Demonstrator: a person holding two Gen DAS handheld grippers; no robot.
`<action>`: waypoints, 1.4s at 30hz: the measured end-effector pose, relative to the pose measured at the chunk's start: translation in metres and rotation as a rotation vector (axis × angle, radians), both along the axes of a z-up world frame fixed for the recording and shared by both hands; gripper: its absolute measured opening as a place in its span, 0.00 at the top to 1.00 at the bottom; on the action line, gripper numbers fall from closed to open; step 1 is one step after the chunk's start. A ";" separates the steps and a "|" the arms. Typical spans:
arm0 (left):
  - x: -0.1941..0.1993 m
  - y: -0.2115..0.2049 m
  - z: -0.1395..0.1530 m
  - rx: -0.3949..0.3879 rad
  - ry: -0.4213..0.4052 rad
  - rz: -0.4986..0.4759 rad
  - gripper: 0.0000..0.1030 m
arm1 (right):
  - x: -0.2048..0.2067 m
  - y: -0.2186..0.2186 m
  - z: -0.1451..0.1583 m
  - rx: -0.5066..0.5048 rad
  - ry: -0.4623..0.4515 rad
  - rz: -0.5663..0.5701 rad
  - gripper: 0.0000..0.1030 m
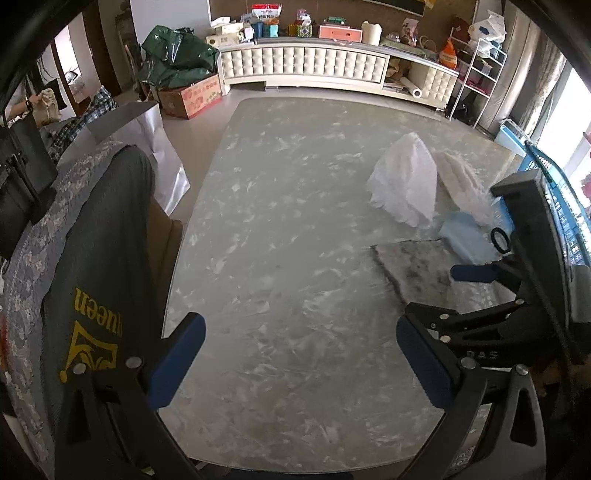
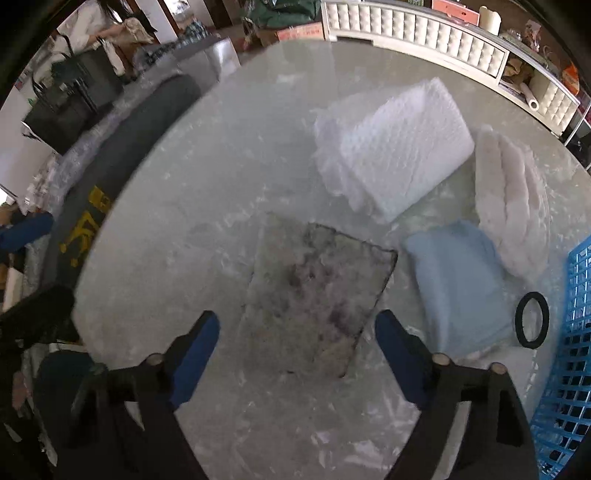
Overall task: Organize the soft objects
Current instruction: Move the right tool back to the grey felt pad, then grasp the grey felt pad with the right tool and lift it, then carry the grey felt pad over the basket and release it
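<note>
Several soft items lie on the marble table [image 1: 280, 206]: a grey mottled flat cloth [image 2: 314, 295], a folded light blue cloth [image 2: 461, 284], a white quilted pad [image 2: 391, 147], a white fuzzy piece [image 2: 513, 206] and a black ring [image 2: 532, 319]. My right gripper [image 2: 297, 328] is open just above the near edge of the grey cloth, one finger on each side. My left gripper [image 1: 301, 336] is open and empty over bare table, left of the grey cloth [image 1: 413, 266]. The right gripper [image 1: 472, 273] also shows in the left wrist view.
A blue plastic basket [image 2: 569, 350] stands at the table's right edge. A chair back with a grey "Queen" cover [image 1: 99, 258] is at the table's left edge. A white cabinet [image 1: 332, 64] and boxes stand across the room. A person [image 2: 96, 26] stands at the far left.
</note>
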State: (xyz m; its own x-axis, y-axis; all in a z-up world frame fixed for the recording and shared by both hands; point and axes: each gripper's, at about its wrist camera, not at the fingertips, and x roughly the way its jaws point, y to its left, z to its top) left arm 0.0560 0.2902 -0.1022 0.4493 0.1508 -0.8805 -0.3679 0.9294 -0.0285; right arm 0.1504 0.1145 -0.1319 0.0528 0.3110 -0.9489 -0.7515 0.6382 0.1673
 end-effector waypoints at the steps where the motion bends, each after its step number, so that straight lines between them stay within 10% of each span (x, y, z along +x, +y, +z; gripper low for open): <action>1: 0.000 0.002 -0.002 -0.004 0.003 0.000 0.00 | -0.001 0.002 -0.004 -0.016 0.004 0.002 0.29; 5: 0.001 0.006 -0.007 -0.017 0.004 0.001 0.00 | -0.006 0.004 -0.004 -0.046 -0.053 -0.001 0.37; 13: 0.001 0.004 -0.006 -0.028 -0.005 0.000 0.00 | -0.019 0.000 0.004 -0.009 0.008 0.021 0.85; 42: 0.060 -0.100 0.073 0.041 -0.121 -0.144 0.00 | 0.040 -0.183 0.142 0.155 -0.177 -0.198 0.87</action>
